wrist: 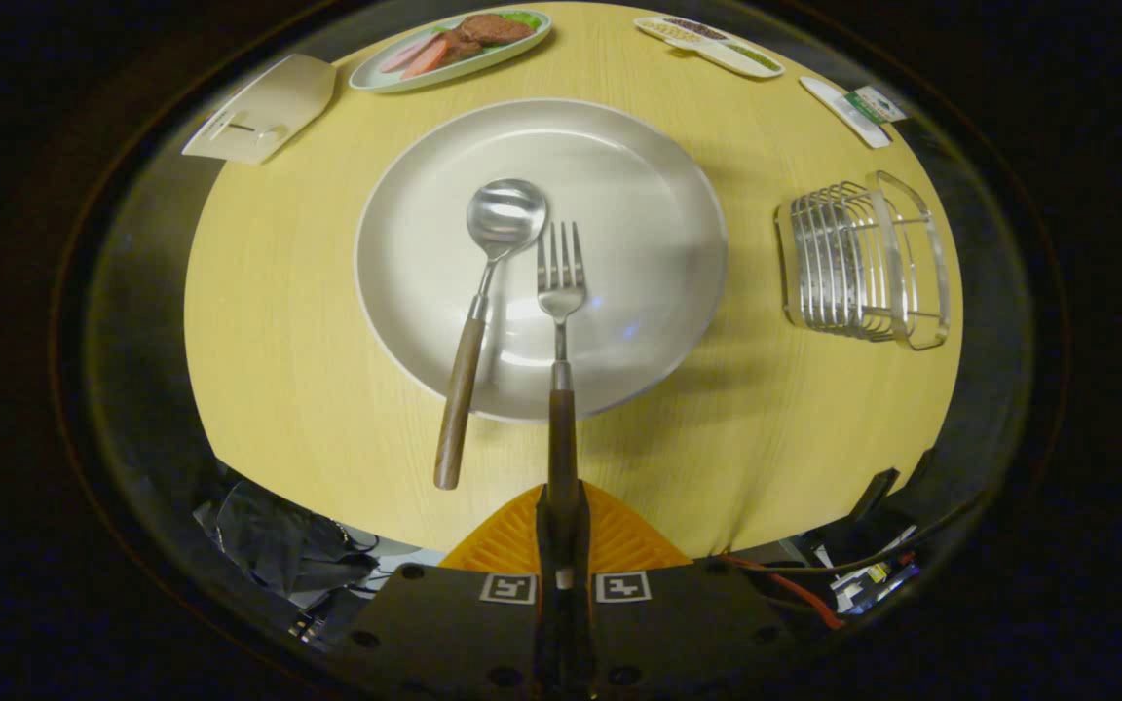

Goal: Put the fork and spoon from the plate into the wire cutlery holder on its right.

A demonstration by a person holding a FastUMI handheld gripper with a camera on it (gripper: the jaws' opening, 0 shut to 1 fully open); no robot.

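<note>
A pale wooden table (308,370) carries a grey plate (639,195) in the middle, with a wire holder (863,261) standing well apart on its right. On the plate lie a spoon (483,292) and a fork (561,321), side by side with their heads pointing away from the gripper (562,531) — the spoon's bowl rests on the plate while its wooden handle runs off the near rim onto the table. The fork's tines sit on the plate and its dark handle reaches back over the rim, straight between the two fingers, which are closed against it from both sides; it looks firmly clamped, though the contact itself is partly hidden by the handle's end. Beyond the plate sits a dish (395,78) of sliced meat and greens, beside it a beige stand (269,102), and farther right a narrow tray (707,44) and a small packet (858,109).
</note>
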